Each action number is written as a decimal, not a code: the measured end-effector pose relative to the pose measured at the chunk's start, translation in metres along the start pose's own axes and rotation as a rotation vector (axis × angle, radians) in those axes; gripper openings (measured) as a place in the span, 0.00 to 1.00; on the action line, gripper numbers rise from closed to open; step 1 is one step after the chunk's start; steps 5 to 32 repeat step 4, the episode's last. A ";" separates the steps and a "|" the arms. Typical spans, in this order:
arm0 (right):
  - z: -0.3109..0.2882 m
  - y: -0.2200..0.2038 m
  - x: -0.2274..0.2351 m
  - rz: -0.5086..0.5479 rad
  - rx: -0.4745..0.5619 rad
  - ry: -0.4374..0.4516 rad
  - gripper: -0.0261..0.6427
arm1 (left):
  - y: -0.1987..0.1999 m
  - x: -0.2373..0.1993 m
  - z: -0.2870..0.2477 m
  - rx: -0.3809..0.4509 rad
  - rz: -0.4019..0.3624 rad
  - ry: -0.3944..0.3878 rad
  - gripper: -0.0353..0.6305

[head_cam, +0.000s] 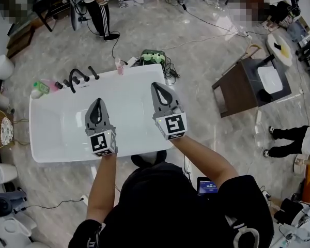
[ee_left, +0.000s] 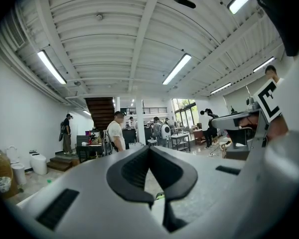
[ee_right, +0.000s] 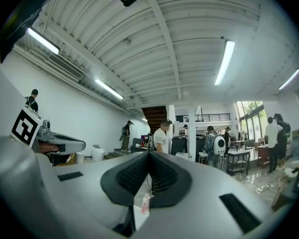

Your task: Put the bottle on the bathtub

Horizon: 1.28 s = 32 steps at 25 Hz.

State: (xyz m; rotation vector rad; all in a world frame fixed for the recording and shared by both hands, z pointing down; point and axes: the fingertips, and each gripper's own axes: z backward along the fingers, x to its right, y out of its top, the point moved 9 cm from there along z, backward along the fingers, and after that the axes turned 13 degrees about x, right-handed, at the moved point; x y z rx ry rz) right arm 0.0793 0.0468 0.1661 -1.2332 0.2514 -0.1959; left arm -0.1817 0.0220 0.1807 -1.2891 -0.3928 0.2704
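The white bathtub (head_cam: 46, 138) fills the middle of the head view. A small pink bottle (head_cam: 119, 66) stands on its far rim; the right gripper view shows this pink bottle (ee_right: 145, 203) just below the jaws. A green bottle (head_cam: 41, 87) and a pink one (head_cam: 54, 85) lie at the tub's far left corner beside the black faucet (head_cam: 77, 77). Over the tub, my left gripper (head_cam: 97, 102) and right gripper (head_cam: 156, 86) are both held up, pointing away from me. Each is shut with nothing in it, as the left gripper (ee_left: 149, 151) and right gripper (ee_right: 149, 156) show in their own views.
A green object (head_cam: 152, 58) sits on the floor behind the tub, with cables running from it. A dark wooden side table (head_cam: 243, 89) stands to the right. A wicker basket (head_cam: 0, 129) and white fixtures line the left. People stand at the far side and the right.
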 end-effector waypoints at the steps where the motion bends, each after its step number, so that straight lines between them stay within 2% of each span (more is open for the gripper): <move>1: 0.001 0.000 0.000 -0.001 0.000 0.003 0.06 | 0.000 0.001 0.001 -0.001 -0.001 0.001 0.07; 32: 0.004 -0.001 -0.002 -0.001 0.002 0.014 0.06 | -0.001 0.003 0.005 -0.003 -0.003 0.003 0.07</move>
